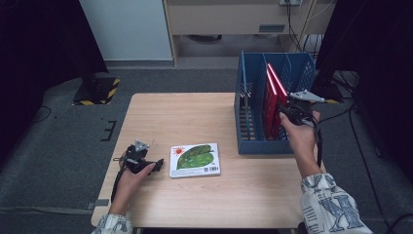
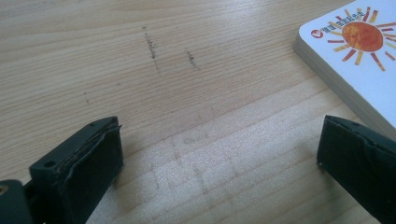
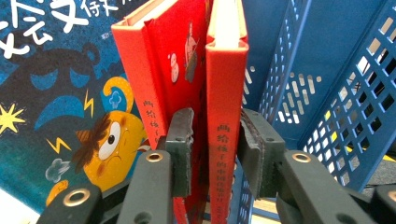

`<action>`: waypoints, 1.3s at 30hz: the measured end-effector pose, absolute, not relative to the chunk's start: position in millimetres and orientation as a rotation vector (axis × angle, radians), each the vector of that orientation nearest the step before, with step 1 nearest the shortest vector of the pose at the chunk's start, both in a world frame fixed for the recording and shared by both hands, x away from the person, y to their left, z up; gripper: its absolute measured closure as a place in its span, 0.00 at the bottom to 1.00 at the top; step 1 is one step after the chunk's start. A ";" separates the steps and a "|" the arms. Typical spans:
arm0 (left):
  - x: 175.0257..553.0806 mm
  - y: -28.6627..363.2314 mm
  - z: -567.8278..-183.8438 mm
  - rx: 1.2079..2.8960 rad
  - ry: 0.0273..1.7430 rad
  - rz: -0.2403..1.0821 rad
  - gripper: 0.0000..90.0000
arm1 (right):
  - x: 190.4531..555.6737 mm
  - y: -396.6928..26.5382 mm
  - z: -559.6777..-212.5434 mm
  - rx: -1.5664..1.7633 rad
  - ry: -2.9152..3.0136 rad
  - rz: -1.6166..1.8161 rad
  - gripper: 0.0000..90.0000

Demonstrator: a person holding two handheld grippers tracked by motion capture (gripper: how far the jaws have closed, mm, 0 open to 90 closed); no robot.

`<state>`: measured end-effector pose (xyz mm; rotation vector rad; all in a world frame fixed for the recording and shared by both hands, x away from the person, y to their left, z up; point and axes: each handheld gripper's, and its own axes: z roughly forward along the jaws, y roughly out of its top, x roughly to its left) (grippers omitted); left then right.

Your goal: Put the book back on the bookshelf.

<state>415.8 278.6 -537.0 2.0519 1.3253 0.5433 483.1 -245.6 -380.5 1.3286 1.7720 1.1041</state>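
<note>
I work at a wooden table [image 1: 195, 112] whose far right corner carries a blue slotted book crate [image 1: 251, 114]. Three books stand in it: one with a dark blue cartoon cover [image 3: 60, 102] and two red hardbacks. My right gripper [image 3: 215, 144] reaches in from the near side, jaws drawn in around the spine of the right-hand red book [image 3: 227, 93]; the pads sit against it, so I judge I have it clamped. The step in hand looks like seating or drawing that book. Next I must keep it upright and slide it along its slot: the other red book [image 3: 159, 79] touches it on one side and the lattice wall [image 3: 317, 93] is near on the other, so room is tight.

My left gripper [image 2: 219, 163] rests low over bare table, jaws wide apart and holding nothing, just beside the sun-and-leaf picture book [image 1: 195, 159] lying flat, with open table all round it.
</note>
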 end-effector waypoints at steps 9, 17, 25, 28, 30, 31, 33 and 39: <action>415.8 278.6 -537.0 2.051 1.325 0.543 0.00 | 478.7 -245.5 -380.7 1.334 1.770 1.124 0.74; 415.9 278.6 -537.0 2.051 1.325 0.543 0.00 | 469.6 -247.9 -383.2 1.328 1.781 1.124 0.75; 415.8 278.4 -537.0 2.051 1.326 0.544 0.00 | 462.9 -249.3 -390.7 1.328 1.799 1.115 0.80; 415.9 278.4 -537.0 2.051 1.326 0.544 0.00 | 460.5 -249.7 -393.5 1.336 1.800 1.112 0.82; 415.9 278.3 -537.0 2.051 1.327 0.544 0.00 | 459.9 -249.3 -394.6 1.332 1.807 1.109 0.83; 415.9 278.3 -537.0 2.051 1.327 0.544 0.00 | 460.2 -249.2 -395.1 1.321 1.818 1.105 0.84; 415.8 278.2 -536.9 2.052 1.327 0.545 0.00 | 461.5 -248.8 -396.0 1.322 1.818 1.104 0.85; 415.9 278.2 -536.9 2.051 1.326 0.545 0.00 | 464.1 -246.9 -396.3 1.333 1.819 1.111 0.87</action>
